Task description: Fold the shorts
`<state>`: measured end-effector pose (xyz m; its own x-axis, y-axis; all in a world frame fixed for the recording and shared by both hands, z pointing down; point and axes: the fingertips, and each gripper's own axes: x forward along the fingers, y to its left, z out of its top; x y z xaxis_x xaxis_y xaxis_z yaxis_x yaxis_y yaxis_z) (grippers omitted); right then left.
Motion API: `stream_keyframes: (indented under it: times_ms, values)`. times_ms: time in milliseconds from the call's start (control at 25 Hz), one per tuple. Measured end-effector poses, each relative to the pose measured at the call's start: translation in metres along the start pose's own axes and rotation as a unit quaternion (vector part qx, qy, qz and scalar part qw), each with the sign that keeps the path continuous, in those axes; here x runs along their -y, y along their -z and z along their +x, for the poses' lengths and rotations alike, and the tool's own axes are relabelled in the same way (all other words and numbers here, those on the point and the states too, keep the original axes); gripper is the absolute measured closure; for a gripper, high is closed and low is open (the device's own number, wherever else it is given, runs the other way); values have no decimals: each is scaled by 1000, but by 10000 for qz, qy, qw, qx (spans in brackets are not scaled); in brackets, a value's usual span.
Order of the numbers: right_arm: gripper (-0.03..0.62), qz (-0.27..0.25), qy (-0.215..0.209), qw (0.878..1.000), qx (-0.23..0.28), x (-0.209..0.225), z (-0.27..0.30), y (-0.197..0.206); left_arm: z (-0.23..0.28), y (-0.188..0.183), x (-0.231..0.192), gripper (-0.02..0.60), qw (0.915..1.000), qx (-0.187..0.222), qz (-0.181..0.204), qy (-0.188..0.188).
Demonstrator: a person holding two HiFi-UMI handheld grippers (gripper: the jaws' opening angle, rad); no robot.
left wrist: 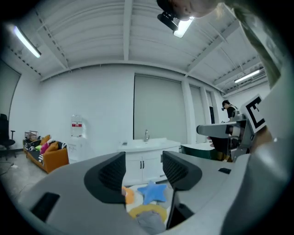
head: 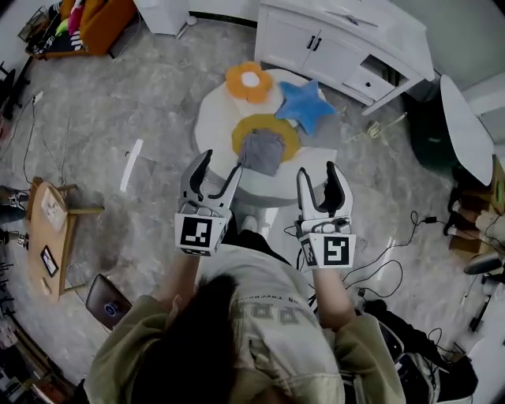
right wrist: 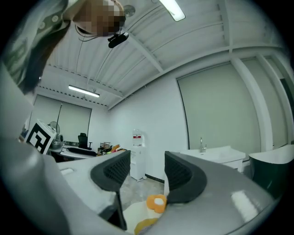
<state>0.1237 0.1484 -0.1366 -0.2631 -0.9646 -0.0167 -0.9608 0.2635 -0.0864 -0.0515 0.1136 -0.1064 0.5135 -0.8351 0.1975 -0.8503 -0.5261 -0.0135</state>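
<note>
The grey shorts [head: 263, 150] lie folded into a small bundle on a yellow round mat [head: 246, 130] on the white round table [head: 213, 114]. Both grippers are raised high above the table, close to the person's chest. My left gripper [head: 222, 164] is open with nothing between its jaws; in the left gripper view [left wrist: 143, 172] the shorts [left wrist: 150, 222] show far below the gap. My right gripper [head: 319, 172] is open and empty too, and it points level across the room [right wrist: 143, 172].
An orange flower cushion [head: 249, 80] and a blue star cushion [head: 306, 106] share the table. A white cabinet [head: 339, 39] stands behind it. A small wooden table [head: 51, 237] is at the left, an orange sofa [head: 102, 20] at the far left, and cables [head: 410, 229] lie on the floor at the right.
</note>
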Motion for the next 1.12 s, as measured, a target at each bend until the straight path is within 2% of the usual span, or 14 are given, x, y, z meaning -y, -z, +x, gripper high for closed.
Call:
stream_keyframes:
  times_ms: [120,200,280,360,440,480,520,800,1000,1120]
  values:
    - [361,-77,46,9999,131,-3,-16,-18,-10,-25,7,379,9994,293,165,-23]
    - [431,-176,145,9995,227,-4,-27,-29,-18,-34,11,412,9988,432,235,-47]
    - [433,-316,230,9988,295,-7,-39,-38,-28,-40,16,450,9979,575,288,-52]
    - [498,-483,277,9978,358,-12,-49,-45,-37,-48,21,507,9966,742,353,-61]
    - [502,-656,294,9965,422,-17,-54,-50,-43,-53,23,545,9954,876,371,-93]
    - [567,-743,314,9957,455,-19,-56,-52,-45,-54,24,552,9951,913,369,-108]
    - [588,-818,328,9949,484,-20,-57,-54,-46,-54,24,557,9948,938,369,-127]
    - [592,-790,459,9934,693,-21,-50,-73,-49,-69,22,572,9914,1241,307,-287]
    - [592,-707,575,9924,823,-17,-45,-81,-46,-94,32,572,9876,1546,194,-190]
    - [592,-709,618,9911,939,-17,-42,-90,-39,-99,32,572,9877,1544,218,-127]
